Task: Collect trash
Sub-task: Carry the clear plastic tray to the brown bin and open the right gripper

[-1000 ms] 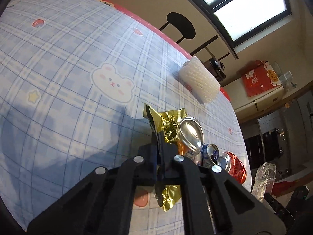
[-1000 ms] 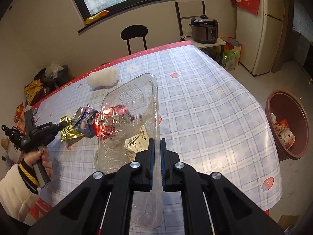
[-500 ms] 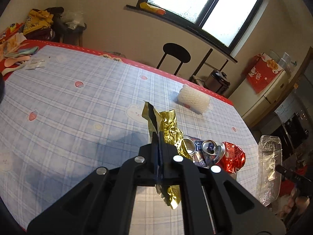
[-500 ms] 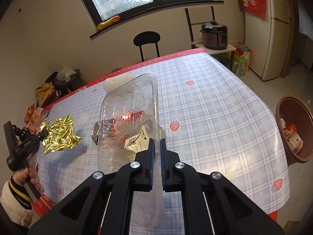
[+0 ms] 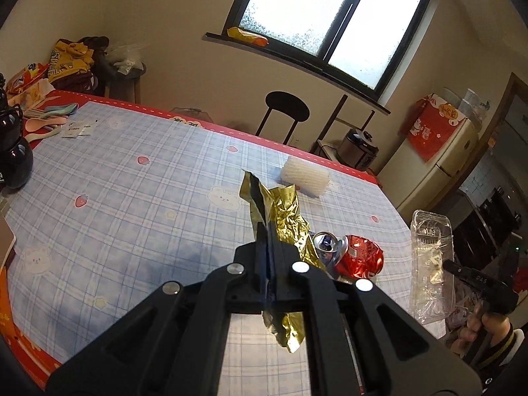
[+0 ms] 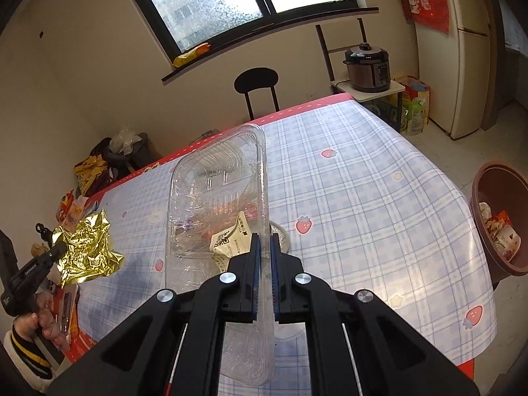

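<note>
— Two pieces of trash are in hand at once, right?

— Yes. The left gripper (image 5: 269, 231) is clamped on the gold foil wrapper (image 5: 280, 214), held up clear of the counter (image 5: 132, 198) at the centre of the left wrist view. The right gripper (image 6: 263, 247) is pinched on the rim of the clear plastic clamshell (image 6: 214, 191), which stands on edge mid-frame in the right wrist view.

— Where should they go?

— My guess is the brown bin (image 6: 478, 198) on the floor at the right edge of the right wrist view; it already holds wrappers.

— Any advice for the carry?

— Keep both grips firm. The foil is thin and crumpled, so it could slip or tear if it is swung fast. The clamshell is light but bulky and held only by its edge, so it may twist; move it smoothly and release it right over the bin's mouth.

— What is left on the counter?

— The crushed red can (image 5: 359, 257), lower right of the left wrist view, with another can (image 5: 325, 242) touching it, and a white foam net (image 5: 305, 180) farther back.
</note>
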Available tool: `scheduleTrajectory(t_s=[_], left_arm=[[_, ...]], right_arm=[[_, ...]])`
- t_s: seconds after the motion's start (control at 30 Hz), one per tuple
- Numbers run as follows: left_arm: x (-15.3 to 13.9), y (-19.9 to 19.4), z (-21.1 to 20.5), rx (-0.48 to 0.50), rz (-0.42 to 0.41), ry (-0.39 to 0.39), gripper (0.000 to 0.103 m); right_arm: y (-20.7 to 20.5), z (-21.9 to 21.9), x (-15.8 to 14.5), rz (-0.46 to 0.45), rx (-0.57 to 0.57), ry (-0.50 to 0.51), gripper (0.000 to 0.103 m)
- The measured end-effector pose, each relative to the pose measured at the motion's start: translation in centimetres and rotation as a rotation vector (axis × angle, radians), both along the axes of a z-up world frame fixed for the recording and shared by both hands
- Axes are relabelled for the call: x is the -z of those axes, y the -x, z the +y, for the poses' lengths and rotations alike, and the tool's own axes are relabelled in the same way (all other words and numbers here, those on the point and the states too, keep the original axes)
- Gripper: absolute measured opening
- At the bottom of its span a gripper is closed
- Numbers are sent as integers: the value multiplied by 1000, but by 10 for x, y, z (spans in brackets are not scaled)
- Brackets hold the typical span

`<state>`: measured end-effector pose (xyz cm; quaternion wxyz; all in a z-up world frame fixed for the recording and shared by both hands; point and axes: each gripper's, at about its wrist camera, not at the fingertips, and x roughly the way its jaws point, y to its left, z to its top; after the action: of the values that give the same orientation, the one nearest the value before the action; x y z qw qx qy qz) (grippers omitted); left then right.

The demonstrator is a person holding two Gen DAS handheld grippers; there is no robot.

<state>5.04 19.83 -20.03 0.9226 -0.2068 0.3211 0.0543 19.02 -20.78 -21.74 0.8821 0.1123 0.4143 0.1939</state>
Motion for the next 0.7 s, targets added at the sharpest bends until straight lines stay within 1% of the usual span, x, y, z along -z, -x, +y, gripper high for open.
scheduleTrajectory(t_s=[0.13,0.3,0.47,0.63,0.7], left_arm=[[-7,-6,-24,25,-5,-5,5],[-12,-22,-63,62,-12,-4,5],[-11,-42,-110,113,-8,-3,5],[-7,-64,-159,161,-5,8,5],[-6,-71,-174,175,-7,14,5]], right_arm=[[-4,-27,1,-2,34,-11,7],[-8,-86,5,2,119,-5,7],[-13,-166,9,9,243,38,7],[-15,-255,14,20,394,93,7],[-18,-281,14,21,441,121,7]])
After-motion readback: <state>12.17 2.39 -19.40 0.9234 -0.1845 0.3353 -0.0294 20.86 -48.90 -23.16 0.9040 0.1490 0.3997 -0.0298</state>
